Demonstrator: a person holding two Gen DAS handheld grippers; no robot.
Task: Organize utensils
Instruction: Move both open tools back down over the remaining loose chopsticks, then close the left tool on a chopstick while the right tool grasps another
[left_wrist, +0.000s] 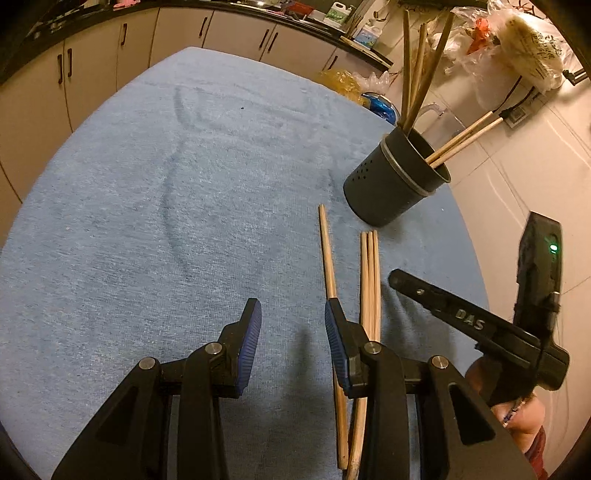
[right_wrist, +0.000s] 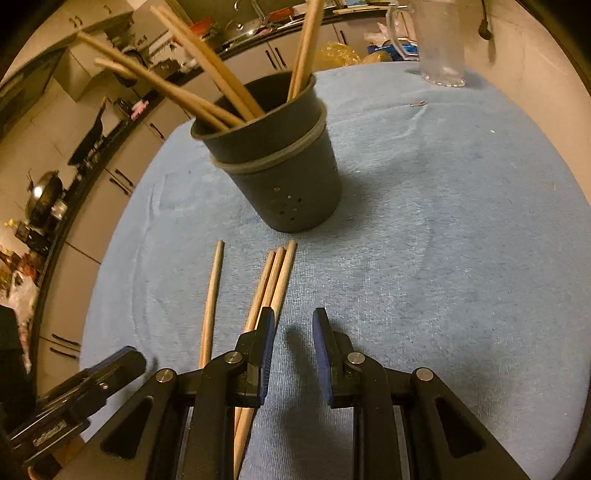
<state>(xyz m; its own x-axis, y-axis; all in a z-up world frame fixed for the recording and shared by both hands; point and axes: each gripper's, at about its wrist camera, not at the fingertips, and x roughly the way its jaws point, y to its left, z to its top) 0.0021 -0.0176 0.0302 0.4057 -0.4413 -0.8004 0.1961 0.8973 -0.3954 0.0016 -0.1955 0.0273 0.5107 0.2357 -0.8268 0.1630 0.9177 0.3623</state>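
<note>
A dark utensil cup (left_wrist: 391, 181) (right_wrist: 277, 173) stands on the blue cloth and holds several wooden chopsticks (left_wrist: 417, 74) (right_wrist: 192, 92). A single chopstick (left_wrist: 327, 251) (right_wrist: 212, 295) lies on the cloth, with a bundle of three chopsticks (left_wrist: 370, 280) (right_wrist: 275, 277) just right of it. My left gripper (left_wrist: 293, 332) is open and empty above the cloth; its right finger overlaps the single chopstick. My right gripper (right_wrist: 294, 339) is open and empty; its left finger sits over the bundle. The right gripper also shows in the left wrist view (left_wrist: 461, 314).
The blue cloth (left_wrist: 166, 206) (right_wrist: 443, 221) covers a round table. A clear plastic jug (right_wrist: 439, 40) stands at the far edge. Kitchen cabinets (left_wrist: 92, 74) and plastic bags (left_wrist: 517, 48) surround the table. A small clip (right_wrist: 418, 103) lies on the cloth.
</note>
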